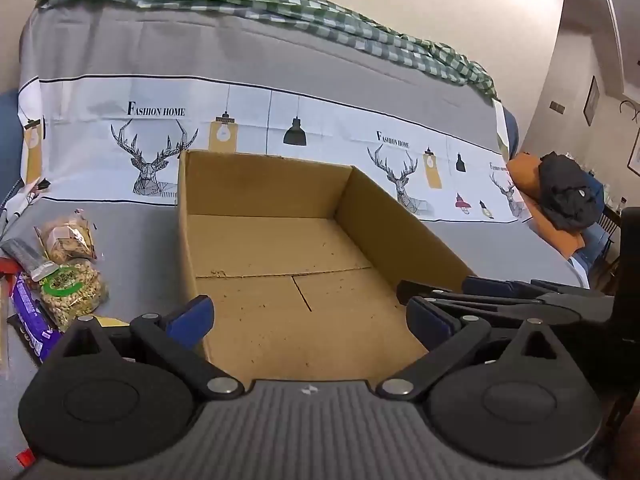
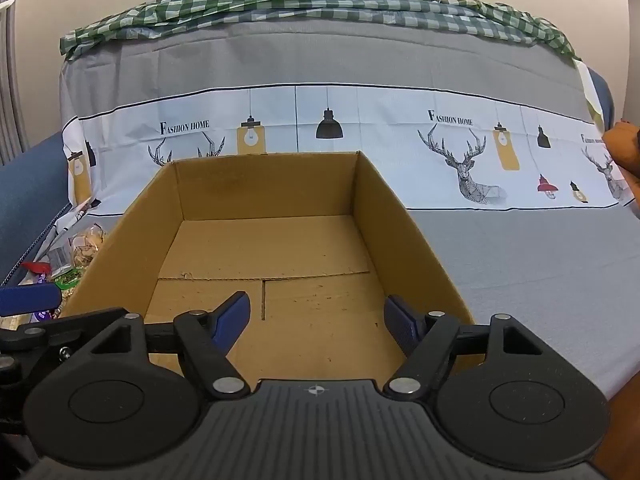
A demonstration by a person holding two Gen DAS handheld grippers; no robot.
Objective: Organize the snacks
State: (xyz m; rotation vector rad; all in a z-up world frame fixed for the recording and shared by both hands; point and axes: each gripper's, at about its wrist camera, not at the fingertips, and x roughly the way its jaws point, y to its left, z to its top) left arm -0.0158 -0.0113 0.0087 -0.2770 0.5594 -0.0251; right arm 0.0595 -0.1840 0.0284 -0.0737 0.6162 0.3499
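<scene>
At the left edge of the left wrist view I see the snack packets (image 1: 60,276) piled on the grey sheet beside the empty cardboard box (image 1: 280,248), with my left claw (image 1: 310,318) spread wide, holding nothing. If I reach leftward carelessly, a finger could catch the box wall and shove it. In the right wrist view, my right claw (image 2: 316,322), partly open and empty, hangs over the box floor, the snacks nearly hidden.

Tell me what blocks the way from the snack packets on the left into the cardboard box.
Only the open brown cardboard box's own left wall stands between; the clear peanut bag and purple packet must be lifted over it. Nothing lies inside the box.
</scene>
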